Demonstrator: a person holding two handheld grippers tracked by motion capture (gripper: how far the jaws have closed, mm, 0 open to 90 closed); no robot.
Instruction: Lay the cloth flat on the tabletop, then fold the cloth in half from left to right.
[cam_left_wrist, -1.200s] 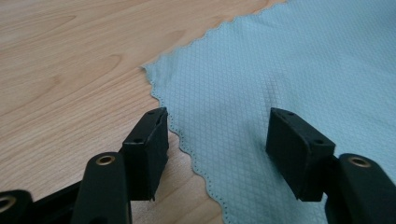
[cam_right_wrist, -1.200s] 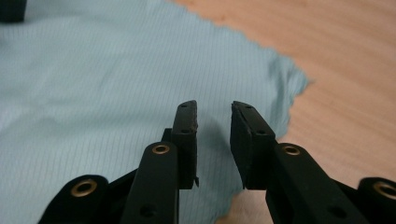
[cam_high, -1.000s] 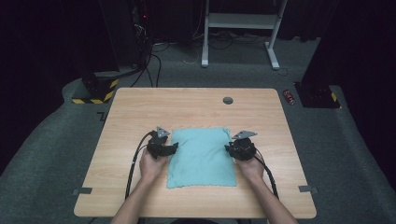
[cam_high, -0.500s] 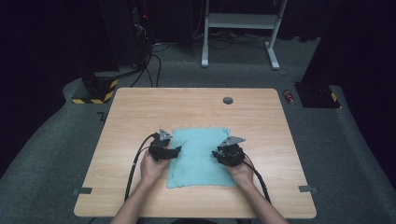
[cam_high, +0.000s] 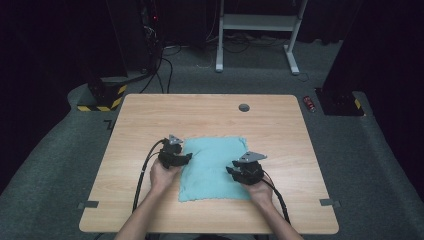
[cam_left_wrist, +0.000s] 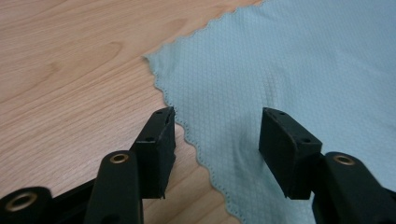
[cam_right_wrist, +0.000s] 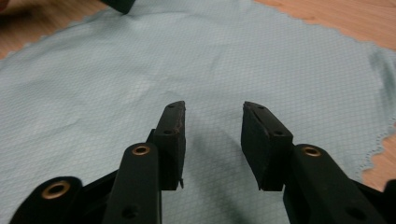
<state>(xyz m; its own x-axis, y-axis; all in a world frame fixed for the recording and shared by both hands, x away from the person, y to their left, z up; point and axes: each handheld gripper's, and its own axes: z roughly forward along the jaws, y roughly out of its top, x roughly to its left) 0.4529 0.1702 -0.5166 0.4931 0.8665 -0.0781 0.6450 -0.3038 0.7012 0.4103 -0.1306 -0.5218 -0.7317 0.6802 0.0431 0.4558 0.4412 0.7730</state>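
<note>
Two grippers are working a teal cloth (cam_high: 215, 167) lying flat mid-table in the high view, the left gripper (cam_left_wrist: 217, 135) is straddling its scalloped edge with jaws wide and empty, and the right gripper (cam_right_wrist: 212, 140) is hovering half-open over the middle, probably needing to pinch next.

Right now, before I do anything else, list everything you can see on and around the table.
Cloth: one, light teal, flat on the near middle of the table.
Table: one, light wood.
Round disc: one, grey, on the table near its far edge.
Small can-like thing: one, red, on the floor past the table's far right corner.
Striped block: one, black and yellow, on the floor beyond the far left corner.
White frame: one, on the floor behind.
Left gripper: black, jaws open astride the cloth's left edge.
Right gripper: black, jaws open over the cloth.
</note>
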